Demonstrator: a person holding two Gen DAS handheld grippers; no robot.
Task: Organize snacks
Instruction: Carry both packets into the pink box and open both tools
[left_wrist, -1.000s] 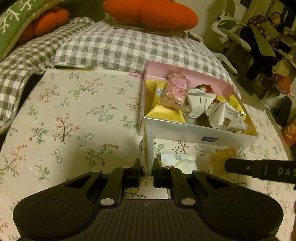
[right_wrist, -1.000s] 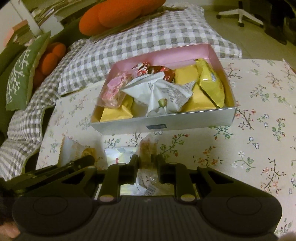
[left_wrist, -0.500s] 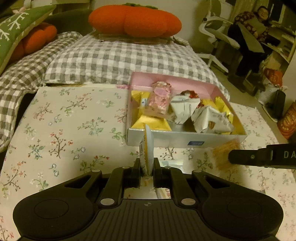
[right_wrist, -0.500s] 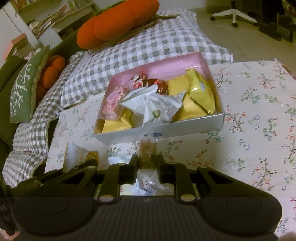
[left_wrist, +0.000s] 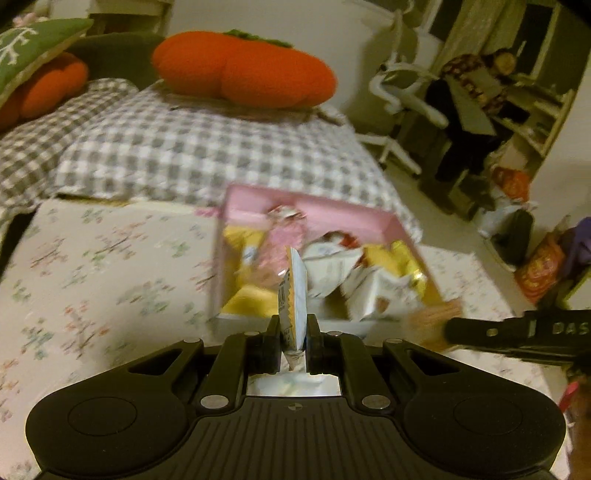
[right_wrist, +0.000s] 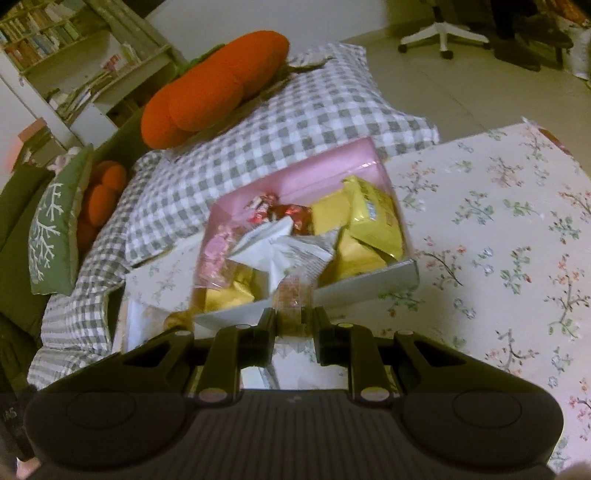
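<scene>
The left gripper (left_wrist: 293, 334) is clamped tight on a flat white-and-yellow snack packet (left_wrist: 293, 291), held edge-on and upright in front of the pink snack box (left_wrist: 325, 210). The right gripper (right_wrist: 289, 320) is nearly closed on a clear packet of brown biscuits (right_wrist: 291, 295) at the box's near wall. The box, full of yellow, white and pink packets, sits on a floral tablecloth (right_wrist: 517, 236), with a grey checked cushion (left_wrist: 192, 155) beyond it.
</scene>
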